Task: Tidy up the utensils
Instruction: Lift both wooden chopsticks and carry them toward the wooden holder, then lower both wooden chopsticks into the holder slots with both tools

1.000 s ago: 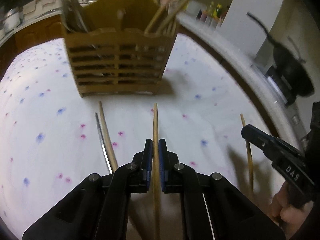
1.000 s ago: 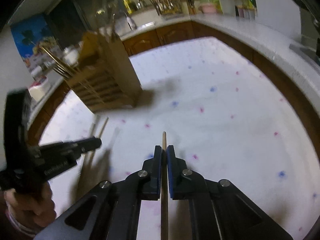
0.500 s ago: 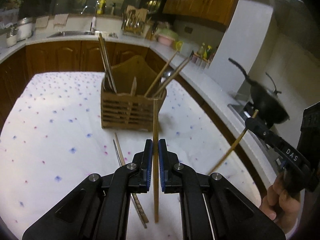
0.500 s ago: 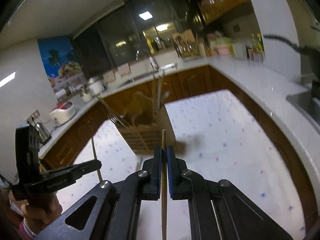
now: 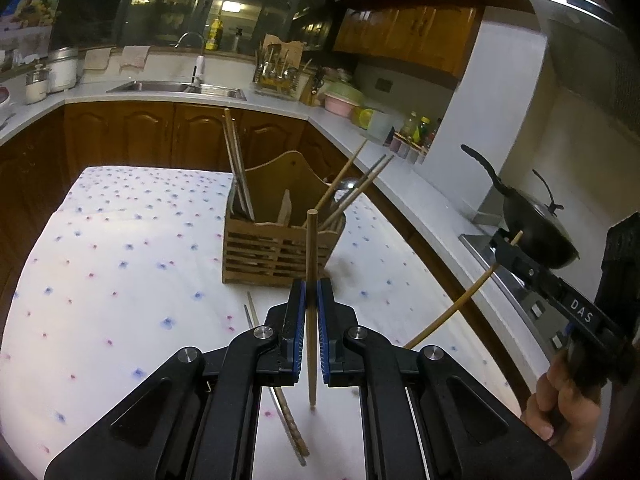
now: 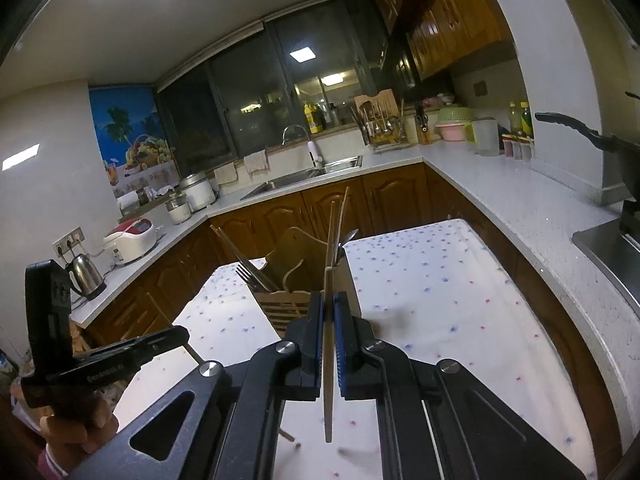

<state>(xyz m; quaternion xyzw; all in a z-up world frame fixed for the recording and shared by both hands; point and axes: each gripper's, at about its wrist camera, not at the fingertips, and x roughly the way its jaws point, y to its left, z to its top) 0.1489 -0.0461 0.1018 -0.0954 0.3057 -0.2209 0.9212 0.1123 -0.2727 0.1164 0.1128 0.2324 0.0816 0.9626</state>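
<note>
We hold a wooden chopstick (image 5: 311,304) pinched upright in our left gripper (image 5: 311,300) and a second chopstick (image 6: 329,344) clamped in our right gripper (image 6: 329,312), both raised above the dotted tablecloth (image 5: 120,264) near the wooden utensil caddy (image 5: 276,252); two more chopsticks (image 5: 276,396) lie on the cloth below

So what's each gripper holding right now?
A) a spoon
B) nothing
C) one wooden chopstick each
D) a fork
C: the left gripper is shut on a wooden chopstick, and the right gripper is shut on another chopstick, both lifted above the table.
</note>
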